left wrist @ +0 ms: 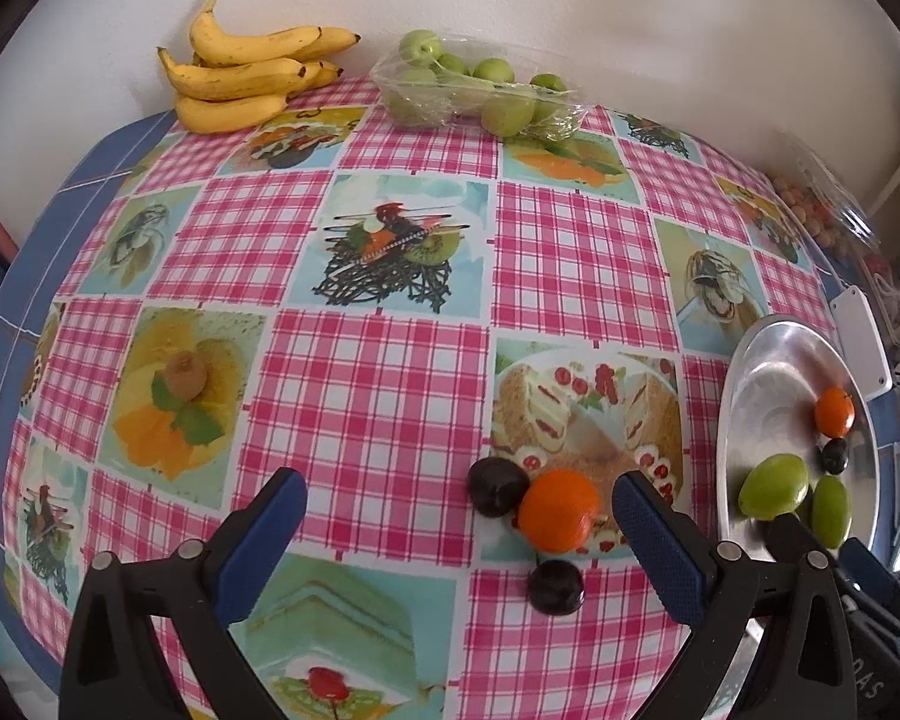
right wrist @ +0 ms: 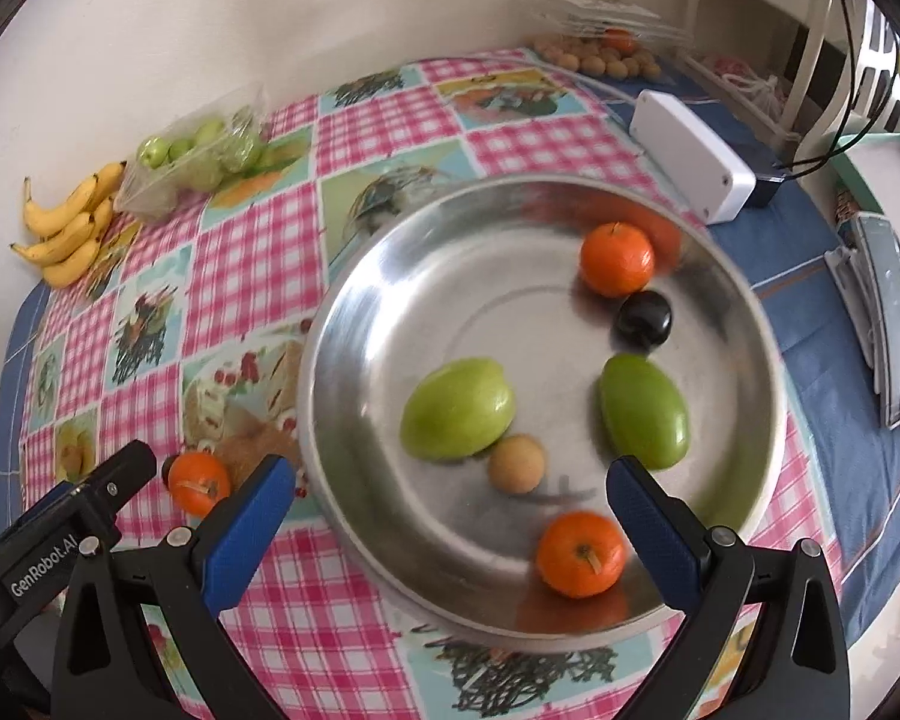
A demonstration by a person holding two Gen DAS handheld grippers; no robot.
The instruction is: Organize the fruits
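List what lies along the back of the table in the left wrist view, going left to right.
Bunch of bananas → clear plastic bag of green fruits → a clear pack of small tan fruits at the far right edge, partly blurred.

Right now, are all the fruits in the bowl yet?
Not yet. The metal bowl already holds two oranges, two green fruits, a dark plum and a tan one. Both grippers, left gripper and right gripper, are open and empty. An orange and two dark plums wait on the tablecloth.
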